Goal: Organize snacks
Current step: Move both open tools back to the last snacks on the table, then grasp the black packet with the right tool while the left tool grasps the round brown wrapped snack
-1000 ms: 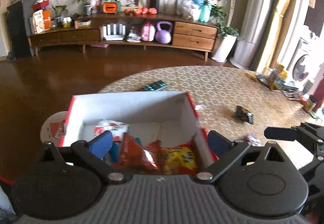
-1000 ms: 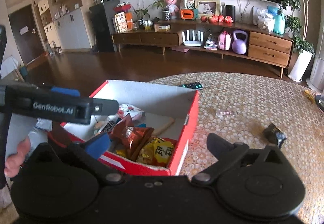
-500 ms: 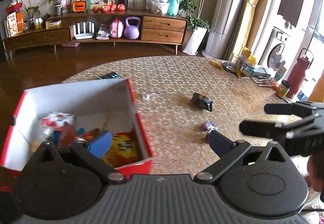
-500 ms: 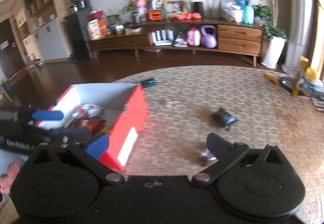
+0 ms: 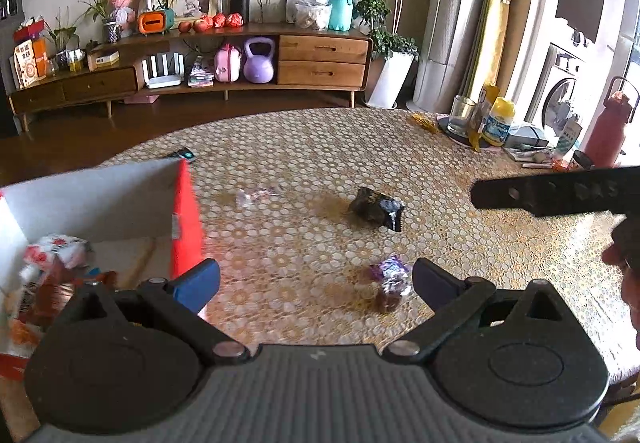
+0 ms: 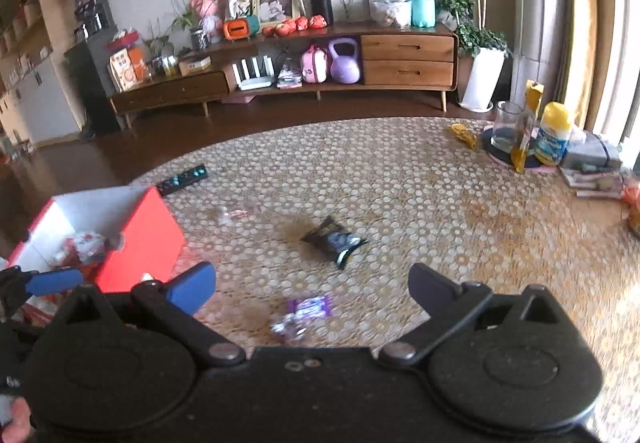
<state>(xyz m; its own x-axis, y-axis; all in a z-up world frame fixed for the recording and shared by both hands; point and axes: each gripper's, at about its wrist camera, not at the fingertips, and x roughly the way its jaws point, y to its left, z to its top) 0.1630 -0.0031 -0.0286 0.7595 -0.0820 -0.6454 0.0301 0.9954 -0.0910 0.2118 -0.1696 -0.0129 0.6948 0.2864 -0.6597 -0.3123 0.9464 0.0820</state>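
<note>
With both tongs spread and empty, we should lower the right tongs (image 6: 310, 289) squarely over the purple snack (image 6: 310, 307) on the counter (image 6: 400, 183), pinching its middle.

A round table (image 5: 460, 243) covered in a honeycomb-patterned cloth carries everything. At its left edge sits a red box (image 5: 186, 211) with a white inside. Just beyond it lies a dark remote control (image 6: 183, 177). Mid-table lie a clear wrapper (image 5: 256, 195), a dark snack packet (image 5: 376, 207) and, nearer, a purple-wrapped snack (image 5: 390, 279) (blurred in the right view). At the far right stand a glass (image 6: 505, 125), a yellow-capped bottle (image 6: 554, 141) and some books (image 6: 592, 177).
</note>
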